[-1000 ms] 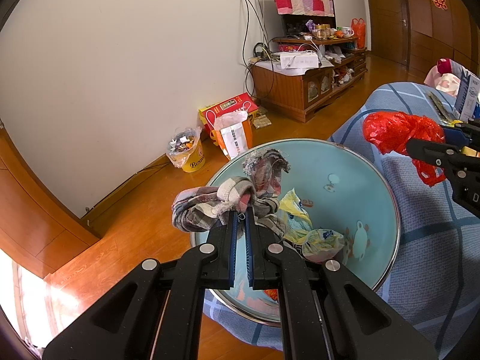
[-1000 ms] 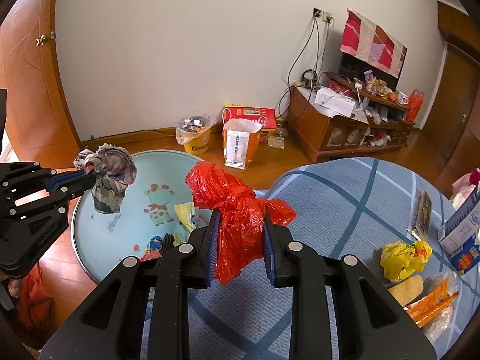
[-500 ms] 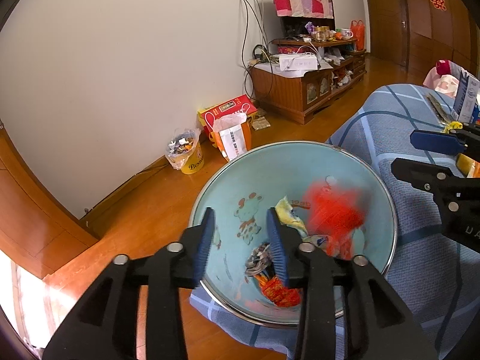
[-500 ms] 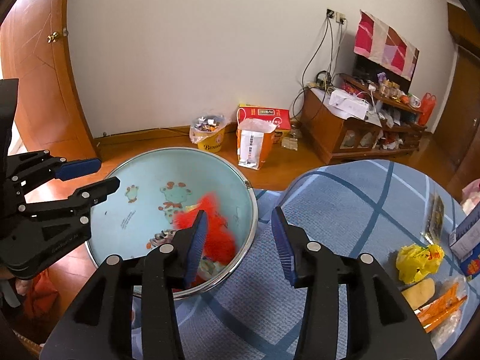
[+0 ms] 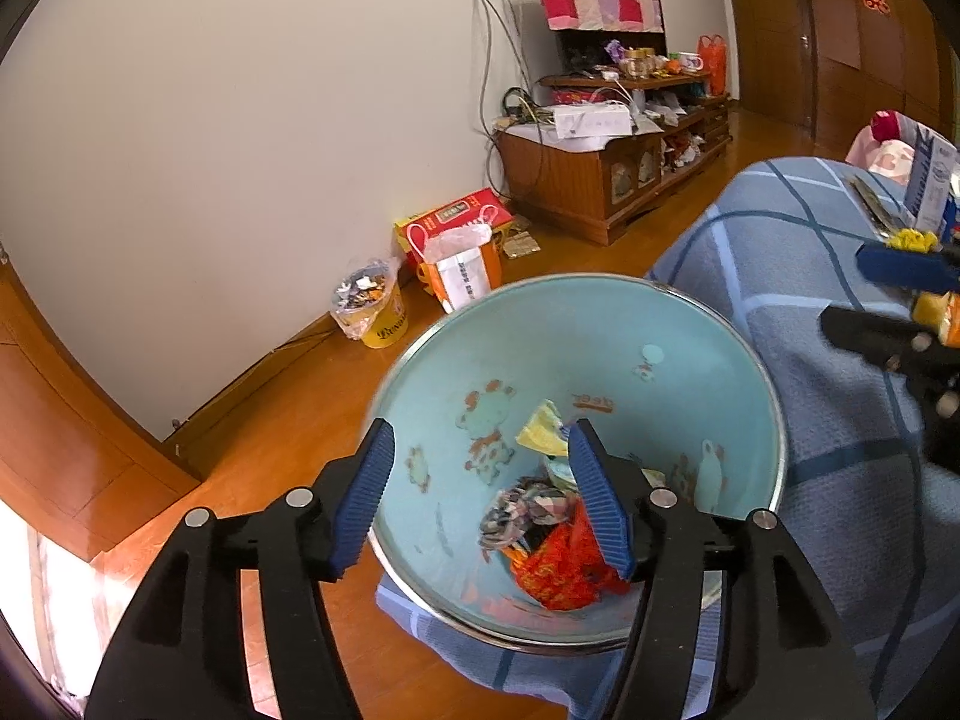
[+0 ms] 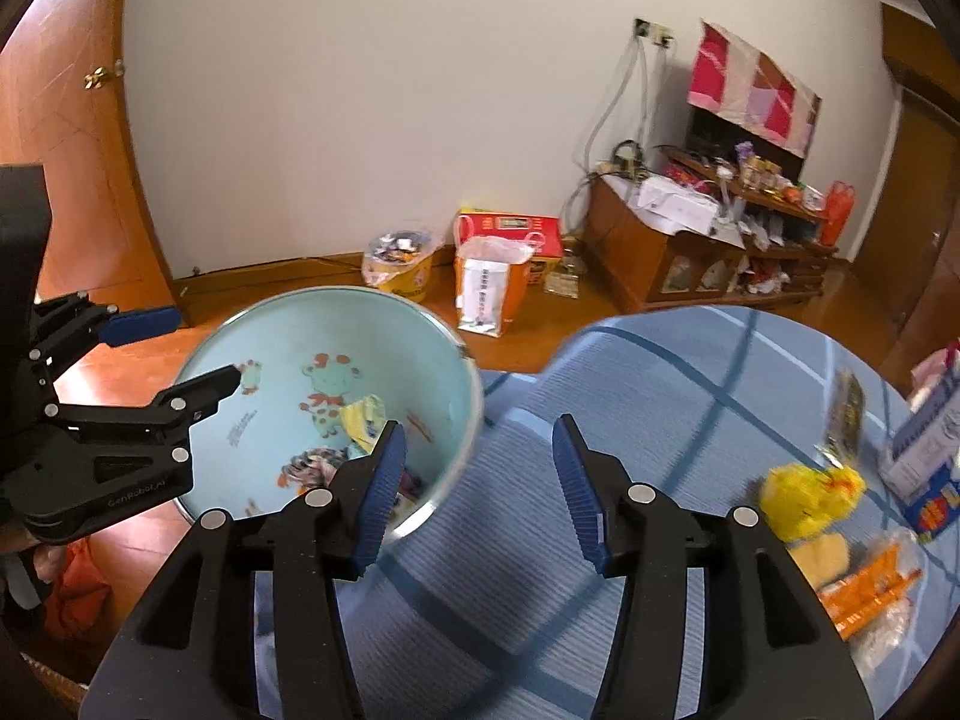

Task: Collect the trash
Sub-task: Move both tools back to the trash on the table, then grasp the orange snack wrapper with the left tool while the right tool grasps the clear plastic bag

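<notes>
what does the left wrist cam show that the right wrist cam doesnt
Only the left wrist view shows the red bag lying in the basin's bottom beside the checked rag. Only the right wrist view shows the orange wrapper on the blue cloth. Both show the blue basin, the yellow wrapper and both grippers, left and right, opening with nothing between the jaws.

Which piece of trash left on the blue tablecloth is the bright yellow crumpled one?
It's the crumpled yellow wrapper at the right of the blue tablecloth. Just below it lie a paler yellow sponge-like piece and an orange packet, neither bright yellow nor crumpled.
</notes>
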